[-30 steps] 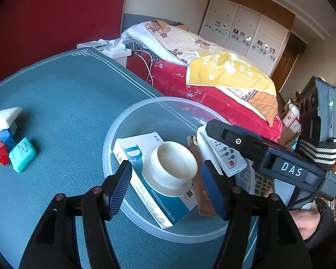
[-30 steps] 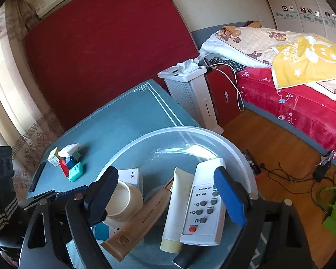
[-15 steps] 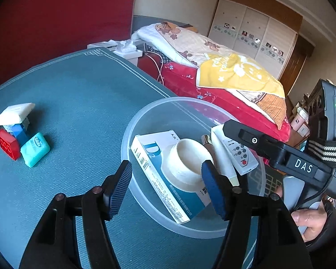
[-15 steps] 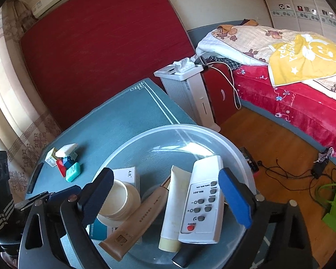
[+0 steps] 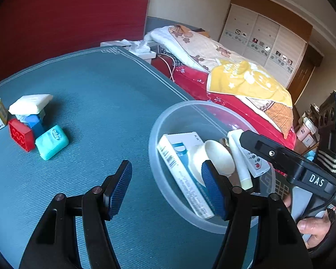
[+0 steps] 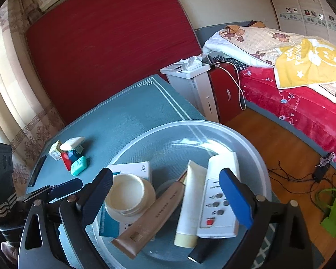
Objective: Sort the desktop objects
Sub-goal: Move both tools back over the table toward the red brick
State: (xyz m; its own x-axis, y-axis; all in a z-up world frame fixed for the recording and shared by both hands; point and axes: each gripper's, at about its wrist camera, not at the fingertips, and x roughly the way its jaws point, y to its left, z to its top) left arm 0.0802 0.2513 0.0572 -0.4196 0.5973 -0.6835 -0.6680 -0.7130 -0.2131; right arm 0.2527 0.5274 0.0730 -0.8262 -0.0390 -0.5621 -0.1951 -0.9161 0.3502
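The bowl point(image 6: 253, 148) on the bench point(image 5: 96, 89) holds a jar point(image 6: 127, 192), tubes and a remote point(image 6: 219, 201); left claw point(image 5: 166, 187) and right claw point(image 6: 168, 198) both gape empty.

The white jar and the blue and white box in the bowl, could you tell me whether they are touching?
Touching. The right wrist view shows the white jar resting on the blue and white box, no gap between them.

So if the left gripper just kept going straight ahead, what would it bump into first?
Probably the bare teal tablecloth, just left of the clear bowl; the left gripper holds nothing, though depth is hard to judge.
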